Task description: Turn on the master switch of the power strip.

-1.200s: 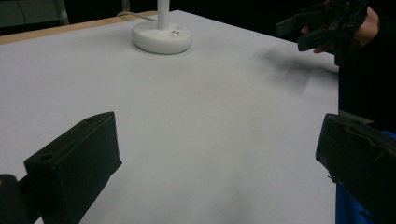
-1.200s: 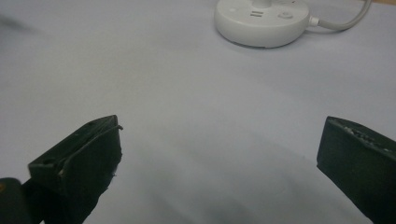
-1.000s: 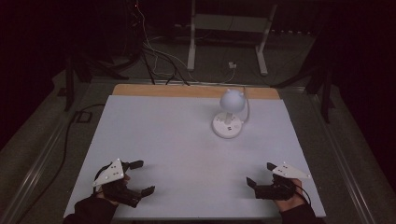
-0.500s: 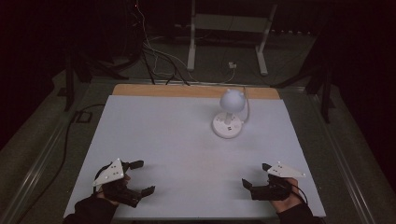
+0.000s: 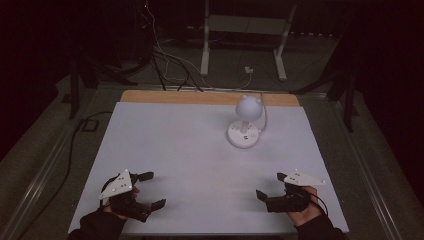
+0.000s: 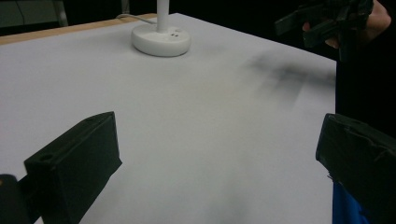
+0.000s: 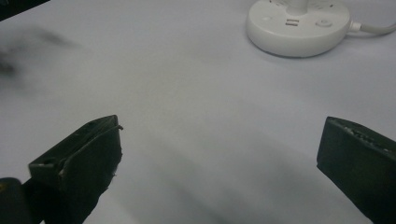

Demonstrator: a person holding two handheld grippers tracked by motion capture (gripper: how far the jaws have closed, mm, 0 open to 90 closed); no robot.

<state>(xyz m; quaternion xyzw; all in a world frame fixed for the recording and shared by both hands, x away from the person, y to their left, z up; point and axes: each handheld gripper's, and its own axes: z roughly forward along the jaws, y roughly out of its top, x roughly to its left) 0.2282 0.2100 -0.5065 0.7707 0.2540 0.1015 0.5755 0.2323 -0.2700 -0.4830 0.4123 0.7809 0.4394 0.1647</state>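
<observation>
Near edge of table, high view: left gripper at about 7 o'clock, held in a hand, jaws spread wide w/ nothing between them, pointing toward the right side of the table. Grey plate on top of it. In the left gripper view the two black jaws stand far apart at the bottom corners, bare white tabletop between them.

Right gripper at about 5 o'clock, also near the front edge, held in a hand. Jaws parted, nothing in them, pointing left toward the table's middle. Right gripper view agrees: jaws wide apart, only tabletop between. The left gripper view also catches the right gripper at its 1 o'clock, farther off, w/ a blurred shadow on the table under it.

The 2 grippers are well apart from each other, one at each front corner; middle of the table between them is plain white surface.

Farther out: white desk lamp at roughly 1 o'clock from table centre, toward the far edge. Round flat base resting on the table, short stem, rounded head on top. Cable runs off behind it toward the far edge. Lamp is well apart from both grippers, nearer the right one. Right gripper view shows the lamp base at 1 o'clock, small buttons/ports on top, cable leaving to the right. Left gripper view shows the base at 11 o'clock.

Beyond the table: a wooden strip along the far edge, then dark floor w/ loose wires and a metal stand.
</observation>
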